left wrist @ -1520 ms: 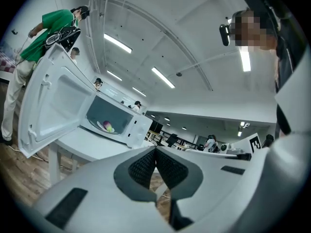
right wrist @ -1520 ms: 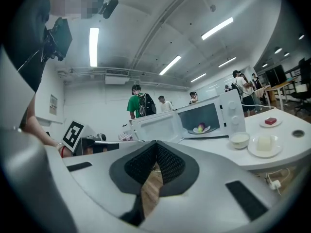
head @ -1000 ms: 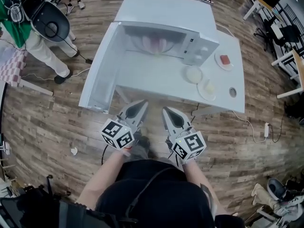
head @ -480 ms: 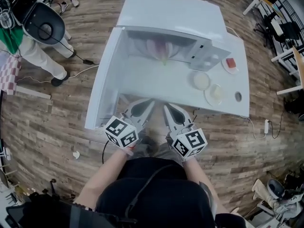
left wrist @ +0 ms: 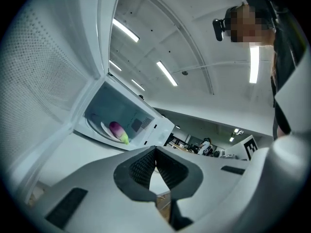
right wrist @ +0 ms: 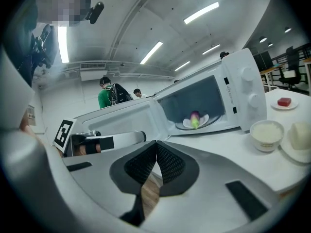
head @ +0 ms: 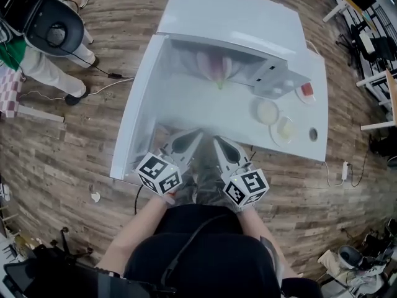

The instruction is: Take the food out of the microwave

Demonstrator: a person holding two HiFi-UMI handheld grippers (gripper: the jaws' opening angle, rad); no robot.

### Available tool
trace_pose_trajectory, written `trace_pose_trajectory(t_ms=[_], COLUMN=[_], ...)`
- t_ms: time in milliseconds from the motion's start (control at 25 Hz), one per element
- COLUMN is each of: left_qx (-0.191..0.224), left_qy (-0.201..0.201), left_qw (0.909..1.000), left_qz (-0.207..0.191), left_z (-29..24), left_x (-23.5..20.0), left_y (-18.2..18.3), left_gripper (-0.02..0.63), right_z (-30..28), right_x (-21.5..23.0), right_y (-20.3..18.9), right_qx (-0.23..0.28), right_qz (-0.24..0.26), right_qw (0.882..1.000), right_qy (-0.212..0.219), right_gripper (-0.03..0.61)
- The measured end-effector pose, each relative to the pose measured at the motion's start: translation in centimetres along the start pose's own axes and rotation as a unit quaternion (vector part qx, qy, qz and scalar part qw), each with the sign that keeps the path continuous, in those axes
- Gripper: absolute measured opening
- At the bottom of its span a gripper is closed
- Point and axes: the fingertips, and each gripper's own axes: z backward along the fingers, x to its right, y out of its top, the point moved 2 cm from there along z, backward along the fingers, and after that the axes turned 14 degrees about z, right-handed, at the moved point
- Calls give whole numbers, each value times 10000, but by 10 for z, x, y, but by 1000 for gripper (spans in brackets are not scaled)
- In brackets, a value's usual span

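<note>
The white microwave point(head: 232, 17) stands on a white table point(head: 211, 107) with its door point(head: 139, 113) swung wide open to the left. Inside, a purple and green vegetable point(head: 214, 67) lies on a white plate. It shows in the left gripper view as the vegetable point(left wrist: 116, 130) and in the right gripper view as the vegetable point(right wrist: 195, 119). My left gripper point(head: 198, 132) and right gripper point(head: 216, 140) are side by side at the table's near edge, well short of the cavity. Both the left gripper point(left wrist: 155, 149) and the right gripper point(right wrist: 156, 143) are shut with nothing between the pads.
Right of the microwave on the table are a white bowl point(head: 267, 110), a plate with pale food point(head: 286, 129), a small plate with a red piece point(head: 306, 90) and a small dark cup point(head: 312, 133). A person in green point(head: 25, 48) stands at far left on the wooden floor.
Both grippers have moved forward toward the table's near edge, staying shut. The microwave and table now sit closer in the head view.
</note>
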Motion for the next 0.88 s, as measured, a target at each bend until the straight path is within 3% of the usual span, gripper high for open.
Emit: trace_pose_trajectory(t_ms=[520,880], left_qx=[39,23], left_qy=[261,572], left_qw=[9997,9980], left_qz=[9,277], left_z=[-59,-87], left_x=[-32,-65], left_y=[31,41], left_gripper=[11,12], right_z=[-61,-80], right_x=[57,119], right_y=[27,21], right_qx=[-36,-261], right_qz=[70,-287], right_qw=[9994,9989], right_qy=[348,-272], right_gripper=[20,20])
